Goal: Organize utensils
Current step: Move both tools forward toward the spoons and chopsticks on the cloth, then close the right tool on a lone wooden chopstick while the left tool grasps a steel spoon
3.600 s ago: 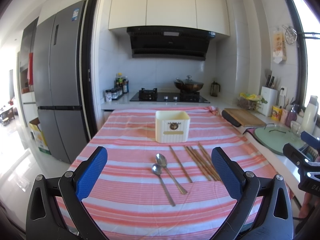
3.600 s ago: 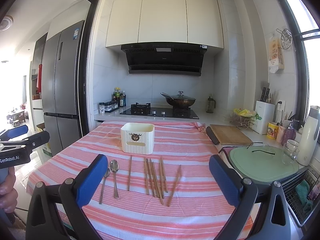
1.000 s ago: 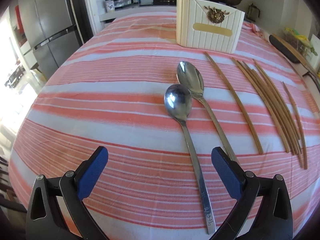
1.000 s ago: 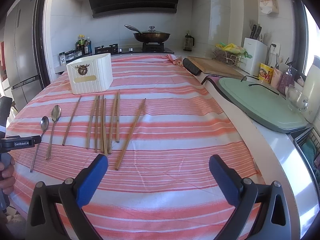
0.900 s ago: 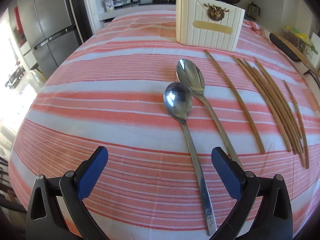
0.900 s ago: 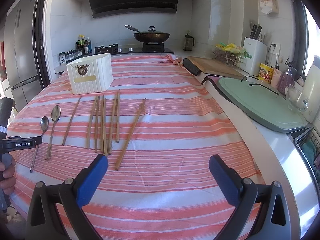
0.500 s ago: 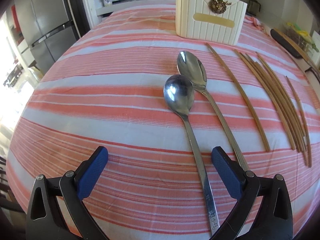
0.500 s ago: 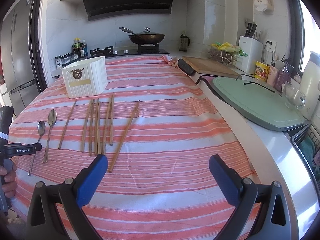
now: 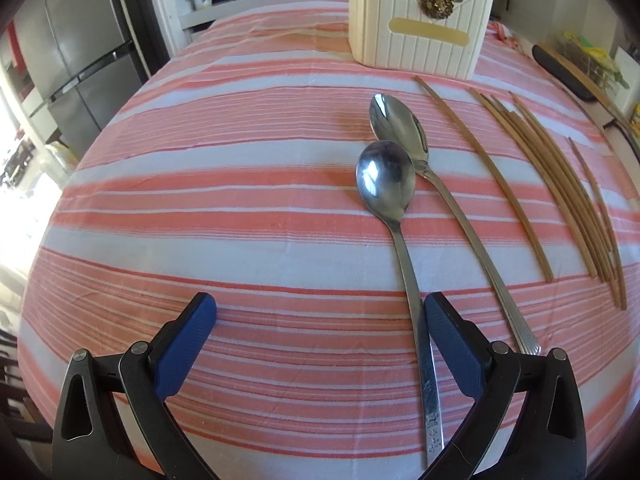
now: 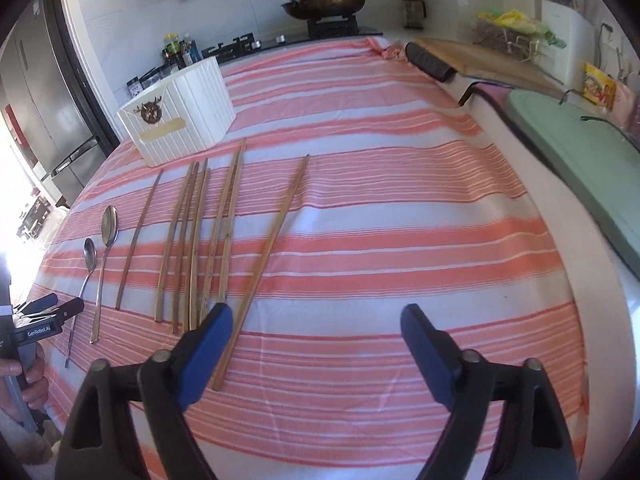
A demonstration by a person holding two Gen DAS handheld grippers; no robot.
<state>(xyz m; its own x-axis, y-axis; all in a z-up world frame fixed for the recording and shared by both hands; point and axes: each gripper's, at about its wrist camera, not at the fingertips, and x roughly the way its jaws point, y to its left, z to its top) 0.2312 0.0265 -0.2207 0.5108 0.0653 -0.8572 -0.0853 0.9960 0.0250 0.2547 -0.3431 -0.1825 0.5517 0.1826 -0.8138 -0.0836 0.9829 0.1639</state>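
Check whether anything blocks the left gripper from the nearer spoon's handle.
Nothing visible does. The left gripper is open, and the nearer spoon has its handle lying just inside the right finger, on bare tablecloth. The second spoon lies alongside, outside the fingers.

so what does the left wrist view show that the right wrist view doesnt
Only the left wrist view shows the left tongs' blue pads spread wide, the right pad beside the near spoon's handle, and the engraving on that handle.

Only the right wrist view shows the right tongs open near the lone chopstick, the green board, the wok and the person's hand.

Both show the two spoons, the far spoon included, the chopstick bunch, the white holder and the striped cloth.
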